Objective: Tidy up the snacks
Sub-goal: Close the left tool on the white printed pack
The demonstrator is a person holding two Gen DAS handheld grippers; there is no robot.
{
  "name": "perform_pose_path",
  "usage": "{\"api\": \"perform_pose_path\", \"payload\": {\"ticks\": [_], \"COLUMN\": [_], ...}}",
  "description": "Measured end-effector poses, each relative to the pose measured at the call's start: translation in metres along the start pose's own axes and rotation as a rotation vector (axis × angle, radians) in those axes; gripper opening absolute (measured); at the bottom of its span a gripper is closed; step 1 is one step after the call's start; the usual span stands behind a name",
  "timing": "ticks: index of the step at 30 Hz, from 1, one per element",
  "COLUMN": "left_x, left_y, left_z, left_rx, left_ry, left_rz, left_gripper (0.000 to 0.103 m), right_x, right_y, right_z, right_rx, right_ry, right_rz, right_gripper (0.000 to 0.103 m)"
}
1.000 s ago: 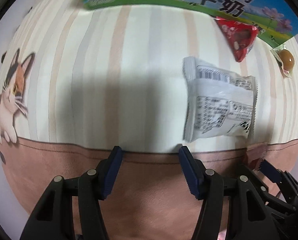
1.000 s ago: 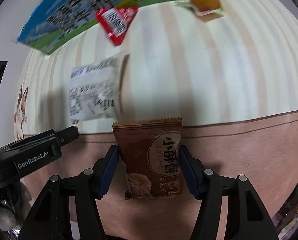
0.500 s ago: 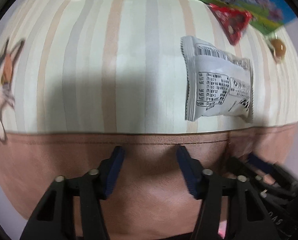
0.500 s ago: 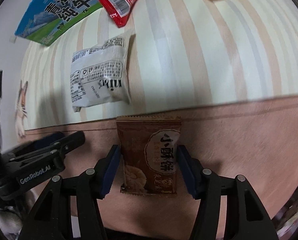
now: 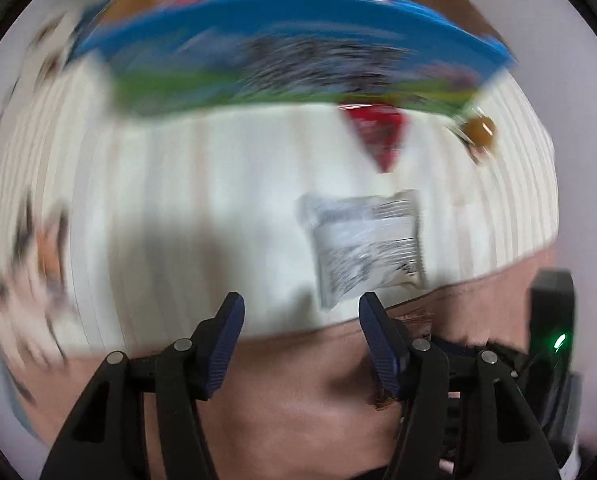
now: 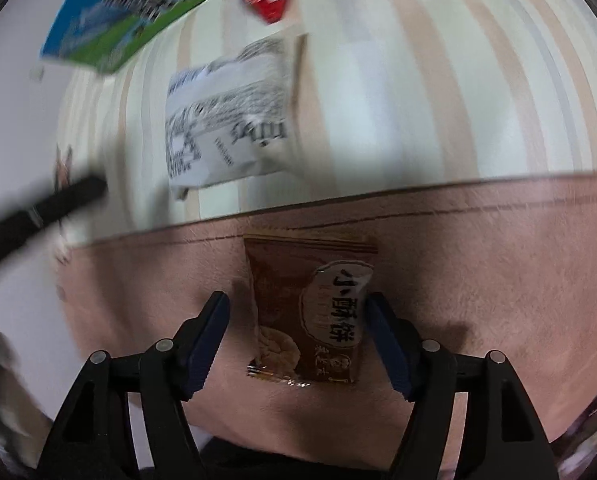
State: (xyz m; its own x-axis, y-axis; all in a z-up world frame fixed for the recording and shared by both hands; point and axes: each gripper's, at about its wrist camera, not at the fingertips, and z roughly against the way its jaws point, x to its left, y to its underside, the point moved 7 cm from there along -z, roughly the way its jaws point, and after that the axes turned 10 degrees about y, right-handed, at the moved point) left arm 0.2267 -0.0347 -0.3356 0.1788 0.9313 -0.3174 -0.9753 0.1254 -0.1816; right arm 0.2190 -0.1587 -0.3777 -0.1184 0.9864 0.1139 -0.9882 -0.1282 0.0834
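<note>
A brown biscuit packet (image 6: 312, 312) lies on the pink border of the striped cloth (image 6: 418, 100), between the open fingers of my right gripper (image 6: 298, 312); the right finger is at its edge, the left finger stands apart. A white packet (image 6: 228, 114) with black print lies further out on the stripes; it also shows in the left wrist view (image 5: 364, 246). My left gripper (image 5: 300, 318) is open and empty, just short of the white packet. A red packet (image 5: 380, 134) and a brown sweet in clear wrap (image 5: 478, 130) lie near a blue-green carton (image 5: 290, 64).
The blue-green milk carton also shows at the upper left of the right wrist view (image 6: 130, 16). The other gripper's black body shows at the right of the left wrist view (image 5: 550, 336). A cat picture is at the cloth's left edge (image 5: 38, 248).
The left wrist view has swung upward and blurred, so the carton now fills its top. The right gripper has drawn back slightly and its fingers stand wider around the brown packet.
</note>
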Motion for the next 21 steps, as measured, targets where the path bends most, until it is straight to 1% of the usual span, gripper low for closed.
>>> {"api": "perform_pose_path", "payload": {"ticks": [1, 3, 5, 6, 8, 11, 12, 14, 15, 17, 18, 20, 21], "left_x": [-0.009, -0.023, -0.039, -0.046, -0.065, -0.087, -0.095, -0.097, -0.097, -0.103, -0.104, -0.106, -0.099], "left_y": [-0.006, -0.022, -0.03, -0.031, -0.033, -0.025, -0.021, -0.015, -0.014, -0.014, -0.018, -0.031, -0.038], "left_z": [-0.002, -0.01, -0.017, -0.021, -0.036, -0.062, -0.076, -0.094, -0.102, -0.115, -0.116, -0.117, -0.114], "left_rx": [0.018, 0.061, 0.096, 0.117, 0.168, 0.28, 0.324, 0.384, 0.397, 0.404, 0.398, 0.372, 0.361], "left_ry": [-0.014, -0.062, -0.097, -0.114, -0.122, -0.154, -0.181, -0.228, -0.255, -0.262, -0.246, -0.19, -0.166], "left_rz": [-0.07, -0.228, -0.352, -0.415, -0.523, -0.695, -0.742, -0.801, -0.824, -0.819, -0.78, -0.68, -0.589], "left_gripper": [0.058, 0.058, 0.058, 0.058, 0.058, 0.058, 0.058, 0.058, 0.058, 0.058, 0.058, 0.058, 0.057], "right_x": [0.002, 0.001, -0.013, -0.023, -0.049, -0.076, -0.082, -0.088, -0.093, -0.098, -0.1, -0.107, -0.115], "right_y": [0.0, 0.002, 0.004, 0.003, 0.002, -0.002, -0.003, -0.007, -0.008, -0.009, -0.009, -0.007, -0.001], "right_z": [0.001, 0.008, 0.016, 0.021, 0.03, 0.04, 0.043, 0.048, 0.05, 0.052, 0.053, 0.055, 0.056], "right_rx": [-0.032, -0.071, -0.094, -0.105, -0.107, -0.108, -0.111, -0.119, -0.12, -0.12, -0.121, -0.12, -0.119], "right_ry": [0.065, 0.116, 0.145, 0.15, 0.134, 0.111, 0.113, 0.117, 0.116, 0.11, 0.107, 0.095, 0.084], "right_rz": [0.047, 0.095, 0.07, 0.044, -0.019, -0.092, -0.107, -0.128, -0.137, -0.154, -0.161, -0.172, -0.178], "right_gripper": [0.056, 0.056, 0.056, 0.056, 0.056, 0.056, 0.056, 0.056, 0.056, 0.056, 0.056, 0.056, 0.056]}}
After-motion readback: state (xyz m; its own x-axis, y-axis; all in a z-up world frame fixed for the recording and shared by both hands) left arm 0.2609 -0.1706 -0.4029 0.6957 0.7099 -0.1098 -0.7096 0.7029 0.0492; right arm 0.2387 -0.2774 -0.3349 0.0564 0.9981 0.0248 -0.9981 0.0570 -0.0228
